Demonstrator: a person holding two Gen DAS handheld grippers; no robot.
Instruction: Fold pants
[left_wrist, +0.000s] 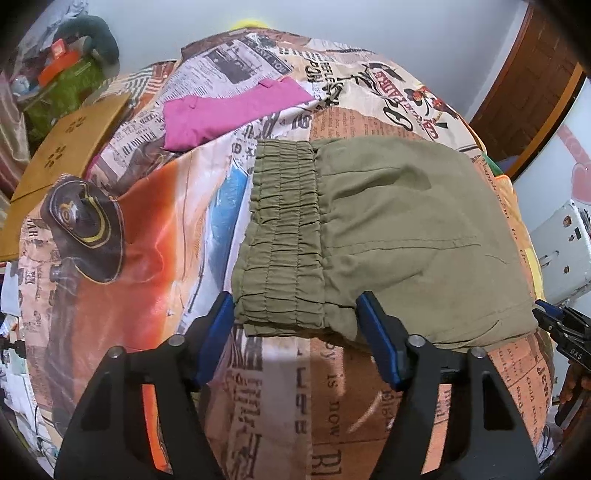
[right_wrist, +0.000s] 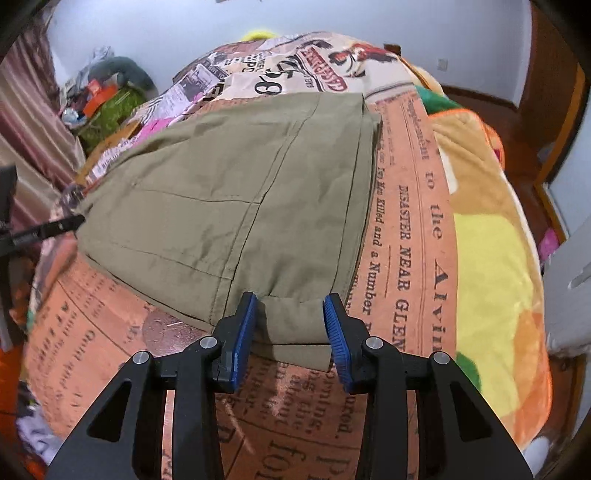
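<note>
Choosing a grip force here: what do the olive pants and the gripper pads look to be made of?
The olive pants look like thin matte woven cloth, perhaps cotton or a blend: soft creases, stitched seams, a gathered elastic waistband. The blue pads on the right gripper look like ribbed rubber or soft plastic, going by their ridged edge.

The olive pants (left_wrist: 399, 221) are matt woven cloth, with a gathered elastic waistband (left_wrist: 284, 236). The newspaper-print bedsheet (left_wrist: 177, 236) looks slightly glossy. The tool pads (right_wrist: 338, 332) are ribbed blue rubber.
</note>
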